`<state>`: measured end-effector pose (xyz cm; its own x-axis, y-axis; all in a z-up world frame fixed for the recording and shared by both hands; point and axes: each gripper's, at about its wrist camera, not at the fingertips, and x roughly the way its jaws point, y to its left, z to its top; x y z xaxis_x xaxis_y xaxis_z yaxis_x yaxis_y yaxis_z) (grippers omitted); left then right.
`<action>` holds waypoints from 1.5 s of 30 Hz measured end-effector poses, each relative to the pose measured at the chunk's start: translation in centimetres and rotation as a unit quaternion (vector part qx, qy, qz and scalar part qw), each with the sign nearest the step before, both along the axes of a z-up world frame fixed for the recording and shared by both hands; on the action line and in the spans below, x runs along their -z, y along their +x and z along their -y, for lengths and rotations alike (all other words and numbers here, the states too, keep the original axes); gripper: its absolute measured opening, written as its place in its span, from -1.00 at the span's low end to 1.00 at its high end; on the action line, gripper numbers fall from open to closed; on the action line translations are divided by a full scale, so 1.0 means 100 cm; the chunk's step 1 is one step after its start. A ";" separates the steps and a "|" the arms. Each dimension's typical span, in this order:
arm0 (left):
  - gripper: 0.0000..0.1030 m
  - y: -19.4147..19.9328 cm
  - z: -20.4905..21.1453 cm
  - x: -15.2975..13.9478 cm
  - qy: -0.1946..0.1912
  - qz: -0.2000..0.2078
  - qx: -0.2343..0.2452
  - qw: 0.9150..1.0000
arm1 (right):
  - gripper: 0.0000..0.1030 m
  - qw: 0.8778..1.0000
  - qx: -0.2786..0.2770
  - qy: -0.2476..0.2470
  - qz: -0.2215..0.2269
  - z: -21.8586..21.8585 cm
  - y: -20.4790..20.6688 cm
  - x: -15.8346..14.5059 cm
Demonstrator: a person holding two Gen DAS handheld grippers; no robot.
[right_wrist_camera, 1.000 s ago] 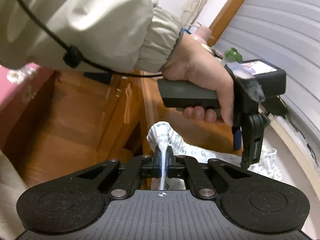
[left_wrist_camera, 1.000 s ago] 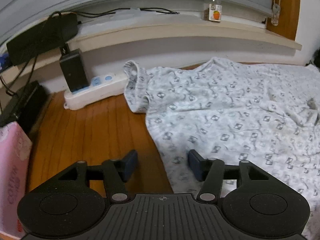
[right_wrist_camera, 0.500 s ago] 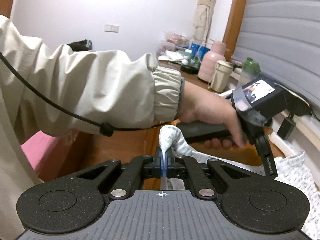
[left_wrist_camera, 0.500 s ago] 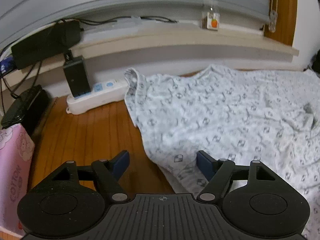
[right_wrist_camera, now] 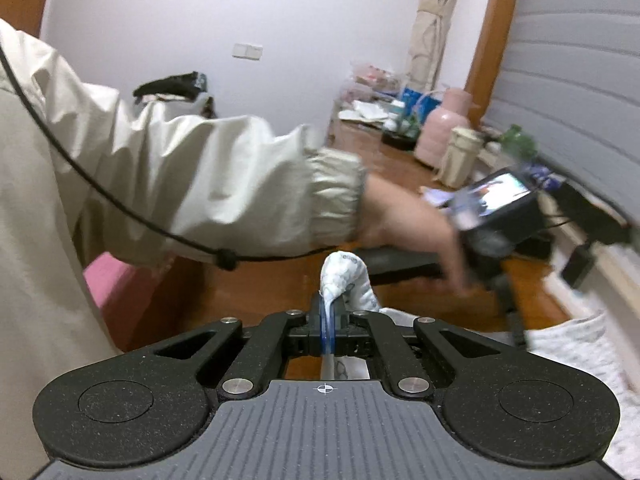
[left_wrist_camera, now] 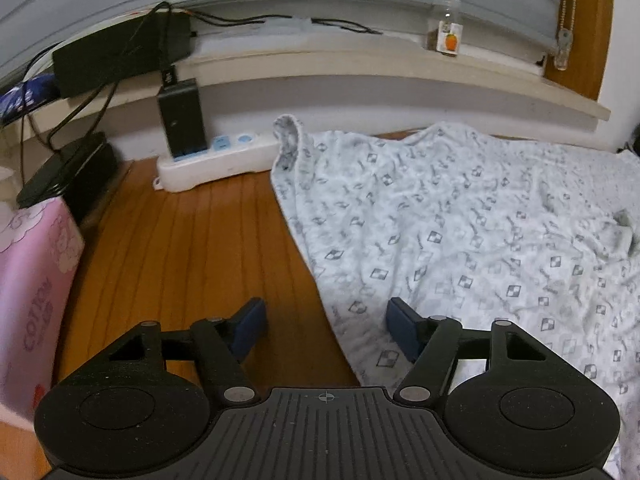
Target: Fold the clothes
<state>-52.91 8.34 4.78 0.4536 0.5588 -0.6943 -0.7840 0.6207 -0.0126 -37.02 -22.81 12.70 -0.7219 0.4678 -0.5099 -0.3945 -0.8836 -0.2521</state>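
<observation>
Patterned garment (left_wrist_camera: 460, 232) lies spread flat over the wooden bench (left_wrist_camera: 192, 248), covering the area ahead and to the right of the left gripper (left_wrist_camera: 326, 326). Its left hem runs on a slant down toward the left gripper and passes between the two blue fingers (left_wrist_camera: 250, 324), which stand spread wide apart with nothing held. One finger hangs over bare wood to the left of the hem, the other over the fabric. Far ahead of these fingers, a small loop of cloth stands up at the garment's corner, just beside a white power strip (left_wrist_camera: 218, 160) with a black adapter (left_wrist_camera: 182, 118) plugged into it. To the left of the fingers sits a pink tissue pack (left_wrist_camera: 32, 284). A small bottle (left_wrist_camera: 446, 32) with an orange label stands on the sill, ahead and to the right.

In the right wrist view, the right gripper (right_wrist_camera: 328, 326) has its fingers pressed together on a bunched fold of the same pale garment (right_wrist_camera: 346, 276); the cloth rises in a rounded hump just ahead of the fingertips and trails away down to the right. Beyond it, a hand (right_wrist_camera: 416, 220) in a cream sleeve (right_wrist_camera: 200, 184) reaches across the view, gripping the handle of the other gripper, blurred. A pink flask (right_wrist_camera: 440, 136) stands further back on the bench.
</observation>
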 end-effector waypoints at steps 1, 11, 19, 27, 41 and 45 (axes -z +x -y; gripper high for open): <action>0.35 -0.002 0.001 0.000 -0.001 -0.002 -0.001 1.000 | -0.94 1.000 0.004 0.009 0.007 -0.004 0.003 -0.005; 0.34 -0.020 0.010 0.001 -0.002 -0.005 -0.004 1.000 | -0.94 0.994 0.070 0.070 0.049 -0.048 0.041 -0.040; 0.35 -0.025 0.009 -0.001 -0.009 -0.004 -0.002 1.000 | -0.95 0.986 0.091 0.117 0.077 -0.076 0.052 -0.047; 0.35 -0.038 0.007 -0.003 -0.017 0.013 -0.011 1.000 | -0.95 0.966 0.106 0.190 0.136 -0.147 0.044 -0.057; 0.34 -0.062 0.003 -0.003 -0.018 0.055 -0.043 0.997 | -0.94 0.949 0.170 0.196 0.177 -0.304 0.015 0.011; 0.37 -0.069 0.002 -0.013 -0.001 0.078 -0.071 0.994 | -0.71 0.948 0.221 0.174 0.149 -0.326 0.021 0.038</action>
